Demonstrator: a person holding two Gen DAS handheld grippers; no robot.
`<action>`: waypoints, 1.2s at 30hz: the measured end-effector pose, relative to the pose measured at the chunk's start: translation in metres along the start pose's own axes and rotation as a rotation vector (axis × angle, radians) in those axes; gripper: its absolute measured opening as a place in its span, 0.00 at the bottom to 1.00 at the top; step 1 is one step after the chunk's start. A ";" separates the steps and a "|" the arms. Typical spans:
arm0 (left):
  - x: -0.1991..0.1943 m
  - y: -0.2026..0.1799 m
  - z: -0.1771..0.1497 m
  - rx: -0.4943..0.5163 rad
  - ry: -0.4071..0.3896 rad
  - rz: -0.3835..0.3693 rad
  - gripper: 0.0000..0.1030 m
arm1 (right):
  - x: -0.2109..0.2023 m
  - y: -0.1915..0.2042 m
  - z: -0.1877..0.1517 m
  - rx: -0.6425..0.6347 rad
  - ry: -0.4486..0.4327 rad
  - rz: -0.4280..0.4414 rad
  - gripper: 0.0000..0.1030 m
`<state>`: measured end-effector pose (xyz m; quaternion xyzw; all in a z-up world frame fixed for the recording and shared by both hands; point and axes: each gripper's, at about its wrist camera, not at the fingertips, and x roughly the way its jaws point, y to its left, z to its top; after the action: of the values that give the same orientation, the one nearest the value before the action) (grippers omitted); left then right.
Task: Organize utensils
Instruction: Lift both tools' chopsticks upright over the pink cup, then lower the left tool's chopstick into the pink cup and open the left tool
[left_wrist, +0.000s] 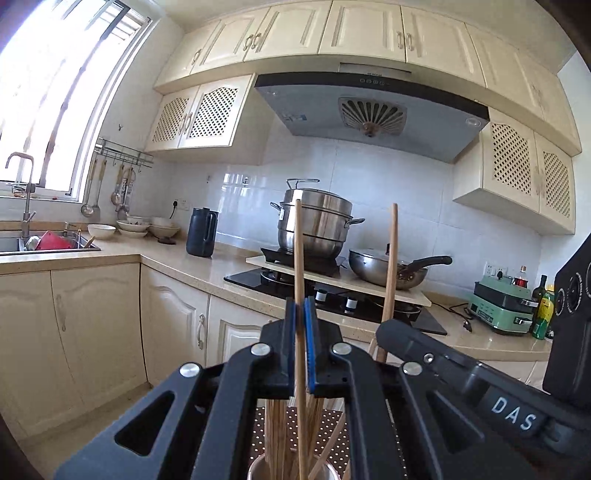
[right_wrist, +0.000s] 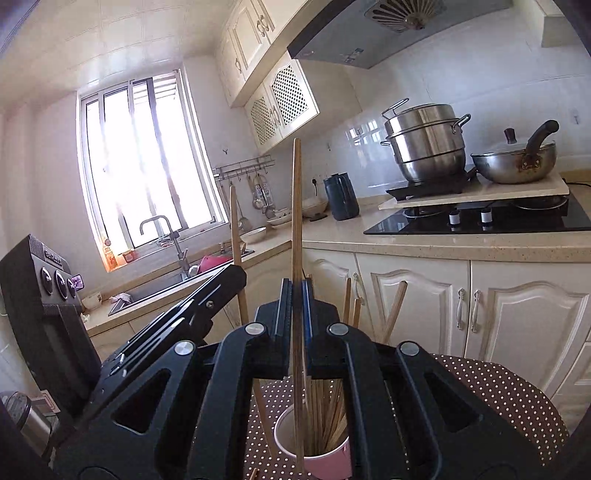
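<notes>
Between the blue pads of the left tool (left_wrist: 300, 308) stands a long, pale wooden chopstick (left_wrist: 297, 254), round and slim, upright with a slight lean; the tool is clenched on it. Its lower end runs down below the tool into a shiny metal cup (left_wrist: 255, 469), which is packed with more wooden chopsticks of the same colour, a few splayed to the side. The cup stands on a brown cloth with white dots (left_wrist: 258, 443).

Clenched in the right tool (right_wrist: 295, 295) is a second chopstick (right_wrist: 296, 206) of the same kind, also near upright, rising well above the fingers. Below this tool its lower end reaches down into a pink cup with a white inside (right_wrist: 328, 461), holding a bundle of chopsticks that leans toward the right wall. That cup sits on the same dotted cloth (right_wrist: 498, 391).

Both tools point forward and slightly upward, close side by side: the right tool's black body shows just to the right of the left one, and the left tool's body just left of the right one, each with its stick held up.

Beyond the tools are a steamer pot (left_wrist: 317, 225) and a wok (left_wrist: 384, 271) on the stove.
</notes>
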<state>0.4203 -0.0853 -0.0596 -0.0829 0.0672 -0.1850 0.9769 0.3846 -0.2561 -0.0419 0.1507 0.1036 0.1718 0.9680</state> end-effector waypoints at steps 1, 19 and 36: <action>0.004 0.002 0.000 -0.006 0.003 0.007 0.05 | 0.003 0.000 0.000 -0.002 0.004 0.002 0.06; 0.029 0.008 -0.037 0.063 0.023 0.087 0.05 | 0.017 -0.018 -0.020 -0.011 -0.065 -0.038 0.06; 0.017 0.029 -0.075 0.036 0.136 0.086 0.05 | 0.014 -0.023 -0.044 -0.015 -0.025 -0.062 0.06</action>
<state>0.4337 -0.0751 -0.1396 -0.0493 0.1335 -0.1493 0.9785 0.3927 -0.2601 -0.0925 0.1421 0.0948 0.1404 0.9752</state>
